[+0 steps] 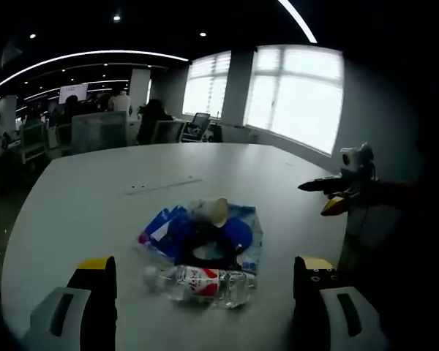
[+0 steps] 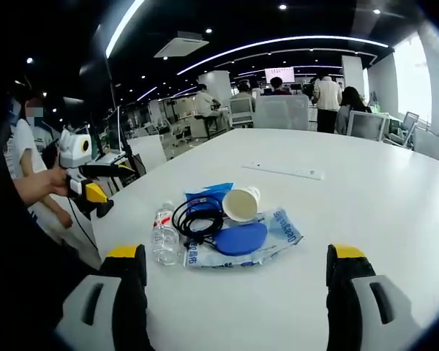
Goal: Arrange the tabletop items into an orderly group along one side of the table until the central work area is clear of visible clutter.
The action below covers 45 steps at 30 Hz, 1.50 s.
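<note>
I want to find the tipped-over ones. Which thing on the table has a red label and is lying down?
The clear water bottle with the red label lies on its side, beside the paper cup, black cable and blue plastic bag.

Toppled paper cup (image 2: 242,203), black cable (image 2: 197,217), lying bottle (image 2: 164,234) on blue-printed bag (image 2: 282,227).

Table (image 2: 395,205): smooth, matt white surface. Bottle (image 1: 205,283): clear, glossy plastic with a printed red and white label. Bag (image 2: 278,227): thin, shiny, crinkled plastic film, blue and white print. Cup (image 2: 241,203): pale, matt, looks like paper. Cable (image 2: 197,218): black, smooth, slightly glossy sheath. Blue oval pad (image 2: 241,238): smooth, satin finish; material cannot be told.
</note>
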Each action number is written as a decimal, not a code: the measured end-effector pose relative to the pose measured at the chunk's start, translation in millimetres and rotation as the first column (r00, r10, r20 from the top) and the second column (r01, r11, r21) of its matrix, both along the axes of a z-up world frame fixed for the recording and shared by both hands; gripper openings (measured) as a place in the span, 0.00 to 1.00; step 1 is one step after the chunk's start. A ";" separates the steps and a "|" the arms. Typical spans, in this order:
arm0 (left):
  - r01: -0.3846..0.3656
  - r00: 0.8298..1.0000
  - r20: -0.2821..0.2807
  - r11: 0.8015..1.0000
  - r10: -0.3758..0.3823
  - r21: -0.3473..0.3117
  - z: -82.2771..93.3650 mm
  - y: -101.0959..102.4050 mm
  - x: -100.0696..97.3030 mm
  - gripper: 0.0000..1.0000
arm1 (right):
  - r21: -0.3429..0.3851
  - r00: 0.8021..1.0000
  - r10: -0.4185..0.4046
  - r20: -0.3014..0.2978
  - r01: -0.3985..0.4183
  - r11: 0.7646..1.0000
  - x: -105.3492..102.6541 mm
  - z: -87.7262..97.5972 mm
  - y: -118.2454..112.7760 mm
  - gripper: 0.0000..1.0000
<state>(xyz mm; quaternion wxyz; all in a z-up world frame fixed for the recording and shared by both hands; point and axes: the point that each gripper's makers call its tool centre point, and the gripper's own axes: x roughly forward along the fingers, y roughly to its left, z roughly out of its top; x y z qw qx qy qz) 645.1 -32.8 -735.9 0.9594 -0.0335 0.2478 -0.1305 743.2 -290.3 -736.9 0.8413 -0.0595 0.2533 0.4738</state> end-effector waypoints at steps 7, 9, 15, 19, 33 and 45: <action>-0.002 1.000 0.007 1.000 0.001 0.003 1.1 -0.2 0.1 1.00 | 0.004 1.000 -0.012 0.004 0.012 1.000 1.6 -1.5 -1.9 1.00; 0.000 1.000 0.009 1.000 0.000 0.006 2.8 -3.9 0.4 1.00 | 0.002 1.000 -0.014 0.009 0.014 1.000 2.1 -1.7 -2.1 1.00; 0.005 1.000 0.013 1.000 -0.005 0.003 8.1 -14.3 1.5 1.00 | 0.002 0.999 -0.033 0.022 0.033 0.999 4.5 -0.8 -3.3 0.99; 0.007 1.000 0.011 1.000 -0.007 0.004 8.0 -15.9 2.4 1.00 | 0.004 0.998 -0.048 0.036 0.048 0.999 6.2 0.1 -5.2 0.98; 0.004 1.000 0.005 1.000 -0.004 0.007 5.9 -10.6 3.9 1.00 | 0.009 0.997 -0.072 0.025 0.071 0.997 6.0 -1.7 -7.0 0.97; 0.015 0.999 -0.037 1.000 -0.014 0.025 -5.9 -2.3 5.0 0.99 | 0.007 0.996 -0.092 0.021 0.092 0.996 7.8 -1.0 -9.3 0.94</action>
